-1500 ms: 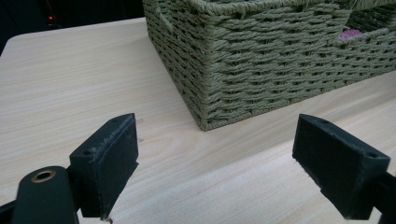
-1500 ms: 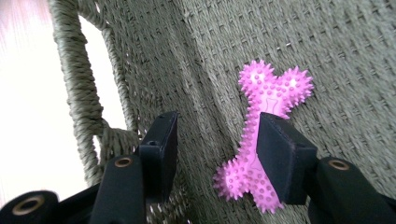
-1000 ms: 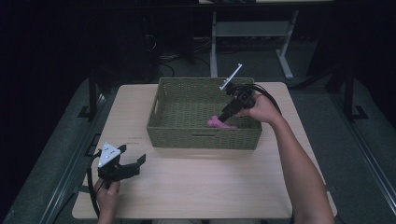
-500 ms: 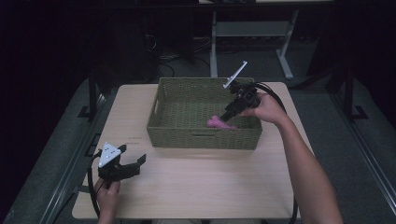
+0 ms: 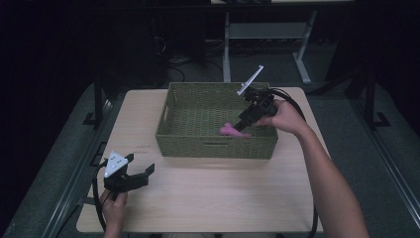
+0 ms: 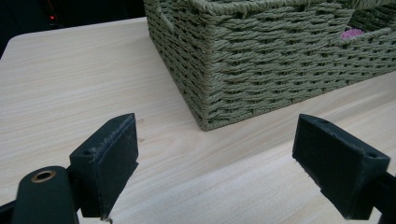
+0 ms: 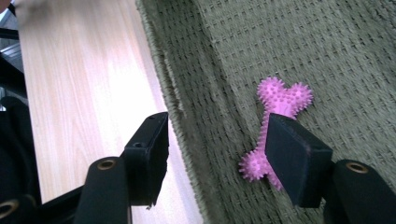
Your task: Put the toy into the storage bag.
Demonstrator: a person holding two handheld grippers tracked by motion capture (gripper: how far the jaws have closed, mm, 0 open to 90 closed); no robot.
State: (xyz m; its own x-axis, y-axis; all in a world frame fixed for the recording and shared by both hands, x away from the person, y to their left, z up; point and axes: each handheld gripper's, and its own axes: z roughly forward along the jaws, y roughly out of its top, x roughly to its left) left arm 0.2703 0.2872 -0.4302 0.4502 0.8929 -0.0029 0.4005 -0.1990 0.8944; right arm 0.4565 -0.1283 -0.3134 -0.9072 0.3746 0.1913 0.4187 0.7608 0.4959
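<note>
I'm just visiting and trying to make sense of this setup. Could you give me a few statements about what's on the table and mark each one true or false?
1. A pink spiky bone-shaped toy lies on the floor of the green woven basket. True.
2. The right hand-held gripper is clamped on the toy. False: its jaws have just been opening and stand apart over the toy, which lies loose.
3. The left hand-held gripper is inside the basket. False: it is over the bare wooden table, in front of the basket's near left corner.
4. The left hand-held gripper's jaws are open with nothing between them. True.
5. The basket is red plastic. False: it is green wicker.
</note>
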